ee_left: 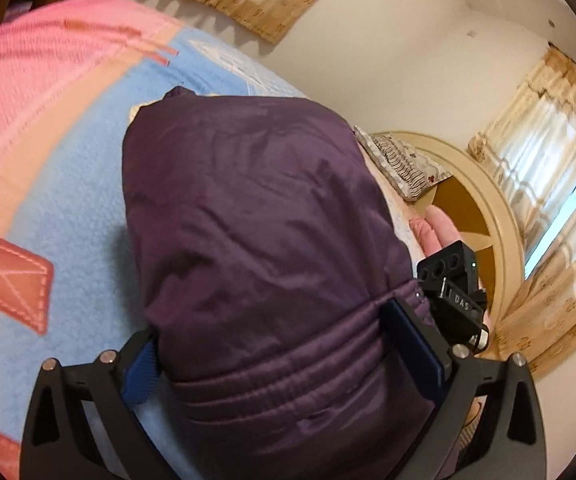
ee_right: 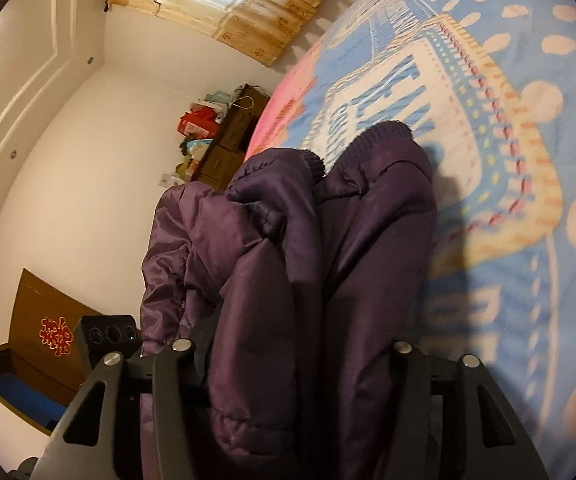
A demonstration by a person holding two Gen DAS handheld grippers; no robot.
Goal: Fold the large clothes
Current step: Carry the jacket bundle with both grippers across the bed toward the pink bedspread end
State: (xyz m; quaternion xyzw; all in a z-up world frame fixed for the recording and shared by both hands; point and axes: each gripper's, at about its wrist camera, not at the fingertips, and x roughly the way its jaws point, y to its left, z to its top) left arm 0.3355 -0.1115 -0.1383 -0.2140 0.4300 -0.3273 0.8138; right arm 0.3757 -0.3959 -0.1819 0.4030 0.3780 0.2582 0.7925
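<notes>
Jacket (ee_left: 256,220), purple, padded, lies on blue bed blanket (ee_left: 68,208), partly lifted. Left gripper (ee_left: 288,344) clamped on quilted hem; right gripper (ee_right: 307,360) clenched on bunched sleeves. Fabric looks soft, puffy, slick, likely light. Best hold: stitched seams, ribbed cuffs (ee_right: 383,132).

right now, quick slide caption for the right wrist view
Right gripper clamps the bunched purple jacket over a blue blanket.
</notes>
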